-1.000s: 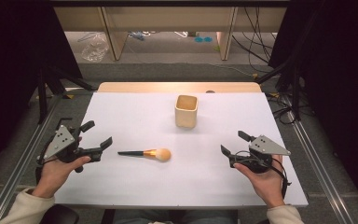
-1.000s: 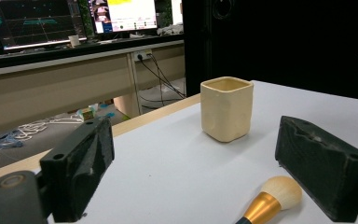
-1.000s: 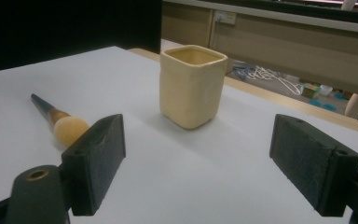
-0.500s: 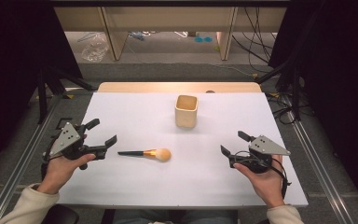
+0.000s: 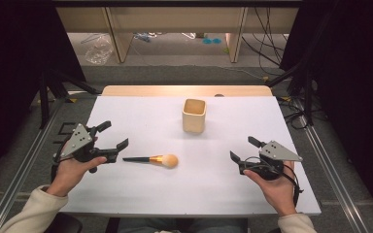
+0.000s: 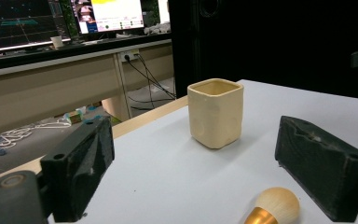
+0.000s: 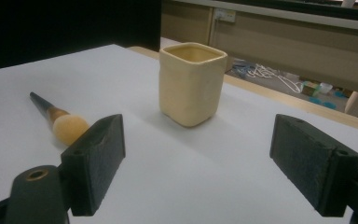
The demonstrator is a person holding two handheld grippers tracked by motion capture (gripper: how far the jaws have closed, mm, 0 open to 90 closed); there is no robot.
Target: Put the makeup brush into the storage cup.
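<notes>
Nearest us, w/ a hand on each: left gripper (image 5: 110,138) has jaws wide apart, nothing between them, tips just beside the handle end of the makeup brush (image 5: 153,159). Right gripper (image 5: 243,152) sits well apart from it on the other side, jaws also spread, holding nothing. We see the brush lying flat btw. the two, approx. mid-table: thin black handle pointing at the left gripper, gold ferrule, round peach-tan bristle head toward the right one. In the left gripper view the fluffy head (image 6: 277,204) lies close to one jaw. Beyond it stands an upright cream square cup (image 5: 194,115), apart from the brush. White table (image 5: 141,116) w/ a wood strip at its far edge. Farther: grey floor, cables, beige desk panels, monitors (image 6: 60,18).
</notes>
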